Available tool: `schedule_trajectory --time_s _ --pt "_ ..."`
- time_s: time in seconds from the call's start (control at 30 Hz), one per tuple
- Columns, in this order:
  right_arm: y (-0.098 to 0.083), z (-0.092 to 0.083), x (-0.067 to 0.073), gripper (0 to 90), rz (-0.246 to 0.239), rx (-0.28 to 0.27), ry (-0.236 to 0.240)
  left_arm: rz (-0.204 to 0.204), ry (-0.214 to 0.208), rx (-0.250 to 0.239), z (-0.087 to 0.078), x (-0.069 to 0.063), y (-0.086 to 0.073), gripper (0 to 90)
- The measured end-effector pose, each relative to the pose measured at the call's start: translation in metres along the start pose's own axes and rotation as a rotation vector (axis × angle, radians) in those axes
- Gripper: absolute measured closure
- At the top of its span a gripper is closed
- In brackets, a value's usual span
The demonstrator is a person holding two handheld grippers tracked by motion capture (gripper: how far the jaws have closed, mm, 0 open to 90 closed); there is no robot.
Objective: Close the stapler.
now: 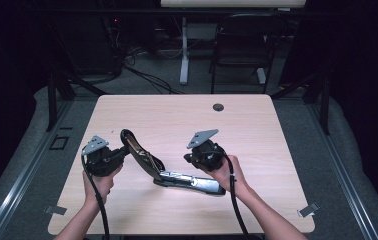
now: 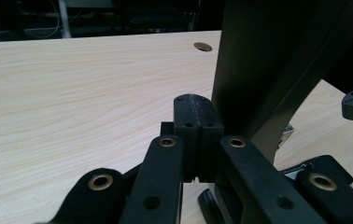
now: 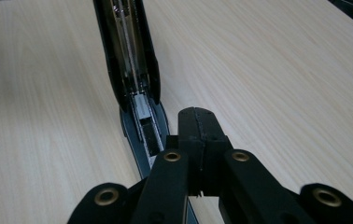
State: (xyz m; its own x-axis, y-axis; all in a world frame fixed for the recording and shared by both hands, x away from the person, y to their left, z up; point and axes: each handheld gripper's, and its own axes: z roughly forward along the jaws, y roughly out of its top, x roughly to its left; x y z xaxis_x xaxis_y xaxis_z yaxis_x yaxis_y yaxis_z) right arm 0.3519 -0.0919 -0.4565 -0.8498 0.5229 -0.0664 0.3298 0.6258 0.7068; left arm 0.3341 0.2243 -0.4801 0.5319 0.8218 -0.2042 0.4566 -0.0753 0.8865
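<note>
stapler [image 1: 177, 172] lying opened on the table [image 1: 257, 125], long axis running between both grippers. right gripper [image 3: 198, 123], jaws pressed together, sits over its base, the nearer one; left gripper [image 2: 194, 112], jaws pressed together, beside the raised lid.

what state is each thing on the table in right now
stapler: swung open, base flat on the table, top arm raised toward the left claw
staple channel: exposed, facing up
left claw: shut, beside the raised arm's tip
right claw: shut, nothing between its jaws, just above the base
table: bare wood, one round hole near the far edge
</note>
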Motion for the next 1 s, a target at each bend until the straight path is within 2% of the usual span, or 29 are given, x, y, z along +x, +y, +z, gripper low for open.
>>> schedule_trajectory --time_s 0.1,0.27,0.47,0.67,0.9,1.0 --pt "0.000 0.000 0.002 90.0 -0.003 -0.006 0.004 -0.011 -0.001 -0.024 0.002 -0.002 0.001 90.0" --pt "0.004 0.002 0.008 90.0 -0.011 -0.018 0.011 -0.002 0.004 -0.022 0.005 -0.004 0.002 90.0" --pt "0.013 0.011 0.018 90.0 -0.046 -0.023 0.024 0.013 0.000 -0.015 0.005 -0.006 0.003 90.0" --pt "0.028 0.015 0.022 90.0 -0.057 -0.046 0.036 0.020 -0.008 0.003 0.006 -0.007 0.003 90.0" --pt "0.031 0.018 0.022 90.0 -0.048 -0.046 0.029 0.019 -0.009 -0.011 0.006 -0.011 0.002 90.0" --pt "0.033 0.015 0.022 90.0 -0.049 -0.052 0.027 0.033 -0.018 -0.007 0.007 -0.015 0.003 90.0"
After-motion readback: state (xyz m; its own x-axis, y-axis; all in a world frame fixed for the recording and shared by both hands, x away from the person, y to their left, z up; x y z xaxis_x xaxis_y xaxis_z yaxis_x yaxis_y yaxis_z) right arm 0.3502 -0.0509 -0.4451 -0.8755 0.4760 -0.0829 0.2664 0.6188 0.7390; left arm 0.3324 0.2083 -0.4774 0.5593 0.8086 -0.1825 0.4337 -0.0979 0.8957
